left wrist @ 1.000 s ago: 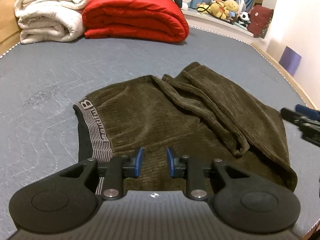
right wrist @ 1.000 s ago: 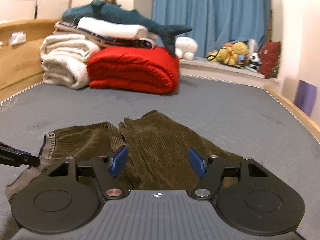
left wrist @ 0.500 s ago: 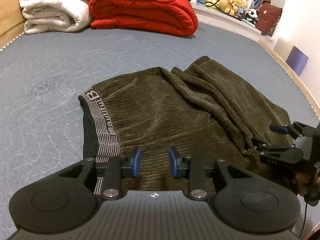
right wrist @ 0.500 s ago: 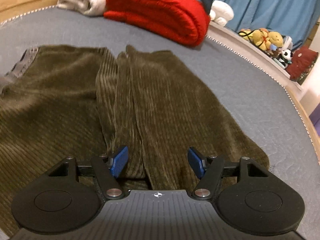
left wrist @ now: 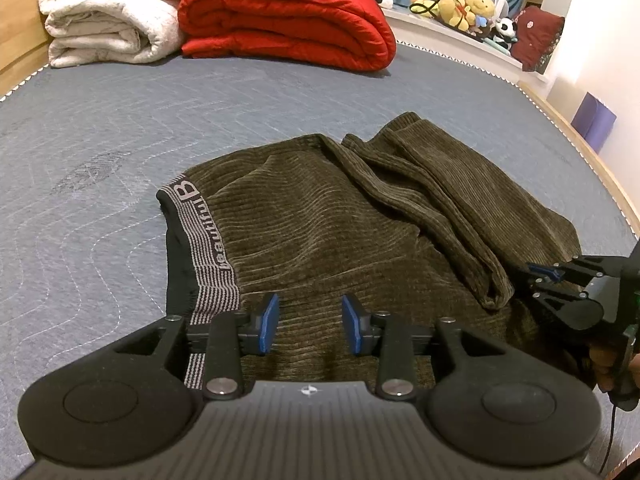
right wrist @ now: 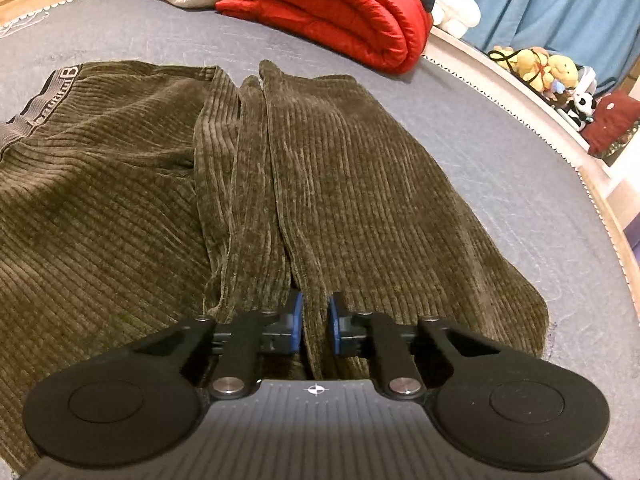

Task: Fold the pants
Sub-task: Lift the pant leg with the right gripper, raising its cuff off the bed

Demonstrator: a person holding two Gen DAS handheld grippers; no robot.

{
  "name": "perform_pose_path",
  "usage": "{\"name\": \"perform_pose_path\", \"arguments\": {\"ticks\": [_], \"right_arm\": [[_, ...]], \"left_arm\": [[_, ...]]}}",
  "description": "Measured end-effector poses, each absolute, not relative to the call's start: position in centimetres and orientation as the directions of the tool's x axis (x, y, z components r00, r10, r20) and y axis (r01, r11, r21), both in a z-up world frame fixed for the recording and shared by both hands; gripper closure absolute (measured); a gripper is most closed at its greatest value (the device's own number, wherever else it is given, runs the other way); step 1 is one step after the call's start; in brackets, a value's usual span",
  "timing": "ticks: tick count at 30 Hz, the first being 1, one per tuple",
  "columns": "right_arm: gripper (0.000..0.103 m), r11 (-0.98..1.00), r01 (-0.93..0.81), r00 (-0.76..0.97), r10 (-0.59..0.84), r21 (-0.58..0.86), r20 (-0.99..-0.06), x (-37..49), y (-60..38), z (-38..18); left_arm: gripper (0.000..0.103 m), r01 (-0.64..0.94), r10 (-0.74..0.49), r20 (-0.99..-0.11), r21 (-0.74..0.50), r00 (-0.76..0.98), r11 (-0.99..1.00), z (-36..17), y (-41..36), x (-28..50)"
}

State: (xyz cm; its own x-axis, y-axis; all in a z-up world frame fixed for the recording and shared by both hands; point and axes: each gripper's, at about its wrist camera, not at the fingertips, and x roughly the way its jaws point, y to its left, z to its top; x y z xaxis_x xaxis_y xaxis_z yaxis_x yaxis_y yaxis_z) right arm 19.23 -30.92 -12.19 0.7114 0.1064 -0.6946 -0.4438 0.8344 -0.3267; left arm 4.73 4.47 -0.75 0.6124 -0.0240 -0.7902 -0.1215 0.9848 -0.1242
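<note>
Two grippers are at the near edge of the garment. The right gripper (right wrist: 314, 326) has its blue pads drawn in on a raised ridge of corduroy — a pinch on the edge of the folded-over leg, judged to be the hold for carrying that layer across. The left gripper (left wrist: 308, 324) stands with jaws apart, nothing between them, low over the cloth just beside the waistband (left wrist: 208, 252); contact with the fabric cannot be confirmed. Its place suggests it is about to take the waist end so both ends lift together.

The pants (left wrist: 360, 220) lie on the grey quilted mattress (left wrist: 100, 128), waistband to the left, legs doubled back in loose ridges — partly folded, not yet tidy. Well beyond them sit a red duvet (left wrist: 288, 12) and a white blanket (left wrist: 108, 20).
</note>
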Motion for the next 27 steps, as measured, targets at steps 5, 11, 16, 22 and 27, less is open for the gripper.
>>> {"name": "perform_pose_path", "arguments": {"ticks": [5, 11, 16, 22, 27], "right_arm": [[0.099, 0.844, -0.411, 0.75, 0.099, -0.343, -0.654, 18.5, -32.0, -10.6], [0.1, 0.88, -0.345, 0.792, 0.086, -0.327, -0.604, 17.1, -35.3, -7.9], [0.103, 0.912, -0.26, 0.806, 0.023, -0.318, -0.592, 16.0, -39.5, -6.1], [0.103, 0.948, -0.124, 0.765, -0.097, -0.294, -0.636, 15.3, -45.6, -6.2], [0.094, 0.959, -0.196, 0.779, 0.026, -0.204, -0.626, 14.5, -46.2, -7.1]], "left_arm": [[0.064, -0.118, -0.027, -0.79, -0.126, 0.613, 0.985, -0.6, 4.4, 4.7], [0.064, -0.109, -0.036, -0.789, -0.13, 0.613, 0.986, -0.3, 4.0, 4.4], [0.064, -0.105, -0.039, -0.789, -0.13, 0.614, 0.986, 0.0, 3.8, 4.1], [0.062, -0.105, -0.044, -0.79, -0.136, 0.611, 0.985, 0.3, 3.6, 3.8], [0.061, -0.108, -0.033, -0.792, -0.124, 0.61, 0.986, 0.5, 3.5, 3.8]]}}
